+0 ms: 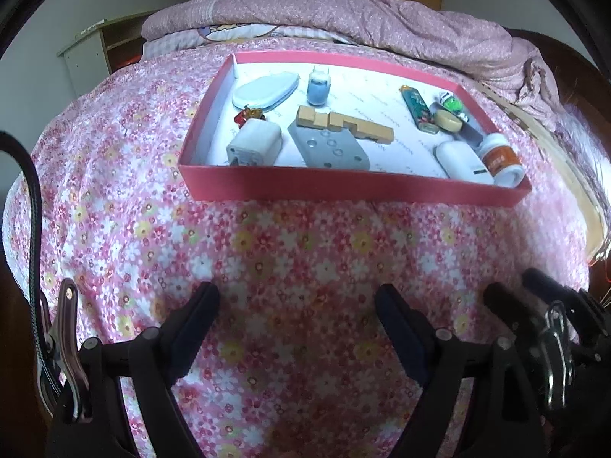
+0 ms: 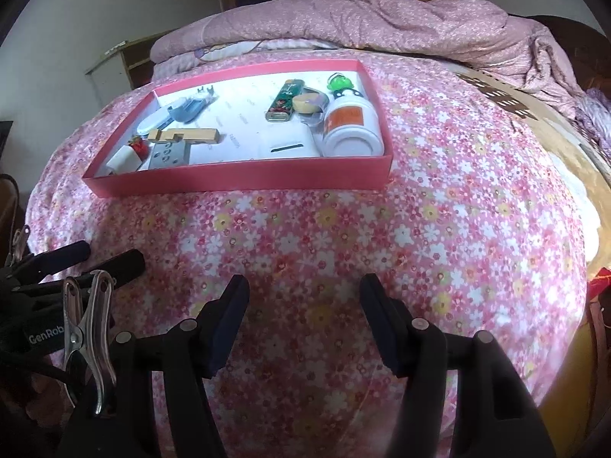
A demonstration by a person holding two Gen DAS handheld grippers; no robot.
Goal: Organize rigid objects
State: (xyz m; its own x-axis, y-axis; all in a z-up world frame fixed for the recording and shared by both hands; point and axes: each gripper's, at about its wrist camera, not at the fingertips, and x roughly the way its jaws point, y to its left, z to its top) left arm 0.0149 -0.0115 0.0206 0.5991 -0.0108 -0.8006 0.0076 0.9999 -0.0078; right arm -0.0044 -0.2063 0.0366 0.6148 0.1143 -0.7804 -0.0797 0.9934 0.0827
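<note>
A shallow red tray (image 1: 343, 187) (image 2: 236, 179) lies on the flowered bedspread and holds several small items: a white charger (image 1: 255, 141), a grey perforated block (image 1: 330, 149), a wooden puzzle piece (image 1: 343, 124) (image 2: 187, 135), a blue-capped bottle (image 1: 318, 89), a green lighter (image 1: 418, 108) (image 2: 284, 99), a white pill bottle with an orange label (image 1: 502, 158) (image 2: 351, 126) and a white case (image 1: 462, 160) (image 2: 286, 145). My left gripper (image 1: 298, 297) is open and empty, well short of the tray. My right gripper (image 2: 303, 286) is open and empty too.
The pink flowered bedspread (image 2: 439, 210) covers the bed. A folded mauve quilt (image 1: 343, 15) lies behind the tray. A wooden shelf unit (image 1: 99, 49) stands at the far left. The bed's right edge (image 2: 565, 145) shows a woven mat.
</note>
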